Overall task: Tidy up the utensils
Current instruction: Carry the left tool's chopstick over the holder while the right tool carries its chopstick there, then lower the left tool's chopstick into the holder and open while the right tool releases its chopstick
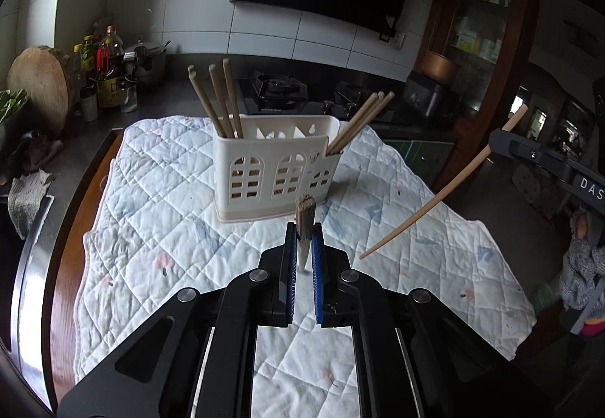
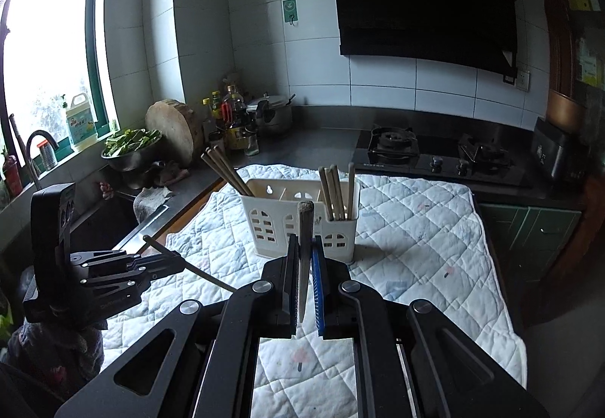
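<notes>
A white plastic utensil holder (image 1: 278,168) stands on a quilted cloth (image 1: 159,229); it also shows in the right wrist view (image 2: 298,225). Several wooden chopsticks lean in its left (image 1: 219,100) and right (image 1: 361,123) compartments. My left gripper (image 1: 304,229) is shut on one chopstick (image 1: 304,225), held upright in front of the holder. My right gripper (image 2: 304,242) is shut on another chopstick (image 2: 304,251). That right chopstick (image 1: 442,187) slants above the cloth in the left wrist view. The left gripper (image 2: 170,261) with its chopstick (image 2: 200,272) shows at the left in the right wrist view.
A gas hob (image 2: 435,153) lies behind the cloth. Bottles (image 2: 227,115), a pot (image 2: 274,113), a round chopping block (image 2: 174,130) and a bowl of greens (image 2: 130,149) stand at the back left. A sink (image 2: 98,225) with a tap (image 2: 36,149) is at the left.
</notes>
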`<state>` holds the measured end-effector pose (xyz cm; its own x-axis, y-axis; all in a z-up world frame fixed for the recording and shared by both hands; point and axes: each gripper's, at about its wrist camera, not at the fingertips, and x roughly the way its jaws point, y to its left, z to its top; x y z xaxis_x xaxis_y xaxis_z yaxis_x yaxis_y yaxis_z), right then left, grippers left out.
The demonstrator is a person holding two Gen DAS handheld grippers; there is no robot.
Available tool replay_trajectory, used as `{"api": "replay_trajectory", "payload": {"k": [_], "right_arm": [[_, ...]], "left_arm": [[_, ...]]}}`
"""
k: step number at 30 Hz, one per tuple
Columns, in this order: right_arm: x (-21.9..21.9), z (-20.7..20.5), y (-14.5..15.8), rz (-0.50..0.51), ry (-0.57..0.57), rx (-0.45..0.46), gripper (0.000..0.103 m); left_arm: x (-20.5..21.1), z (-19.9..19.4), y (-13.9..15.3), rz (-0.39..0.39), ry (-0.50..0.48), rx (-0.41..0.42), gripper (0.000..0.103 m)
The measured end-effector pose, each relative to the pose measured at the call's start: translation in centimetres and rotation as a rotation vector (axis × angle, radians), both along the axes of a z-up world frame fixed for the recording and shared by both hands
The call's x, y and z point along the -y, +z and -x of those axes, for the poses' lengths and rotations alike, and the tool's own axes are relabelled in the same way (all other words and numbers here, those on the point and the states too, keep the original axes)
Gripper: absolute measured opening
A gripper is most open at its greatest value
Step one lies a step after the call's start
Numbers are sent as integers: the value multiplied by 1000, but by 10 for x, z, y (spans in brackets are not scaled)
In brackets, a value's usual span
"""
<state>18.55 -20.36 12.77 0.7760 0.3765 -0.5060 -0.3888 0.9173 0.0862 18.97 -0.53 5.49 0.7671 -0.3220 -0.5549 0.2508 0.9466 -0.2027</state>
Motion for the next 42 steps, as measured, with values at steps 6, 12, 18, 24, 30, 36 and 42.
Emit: {"api": "replay_trajectory", "payload": {"k": [6,12,18,24,30,36,42], "right_arm": [[-16,-27,40,6,29,52,7],[-31,-47,73,36,42,121,7],[-35,-69,89,39,16,162,7],[-37,-97,82,79,-33,157,7],[-33,-127,59,87,-49,98,7],[-34,-150,34,107,-54,35,7],[-36,-162,15,122,-55,-11,7]], "left_arm": [[-3,-24,44,-6,-6,59,6],[-14,-41,93,6,22,149,6],[-26,-59,124,15,69,207,6],[-31,-83,122,17,110,189,6],[-32,-106,106,21,121,138,6],[-32,-122,88,13,111,85,6],[-31,-130,74,15,99,44,6]]}}
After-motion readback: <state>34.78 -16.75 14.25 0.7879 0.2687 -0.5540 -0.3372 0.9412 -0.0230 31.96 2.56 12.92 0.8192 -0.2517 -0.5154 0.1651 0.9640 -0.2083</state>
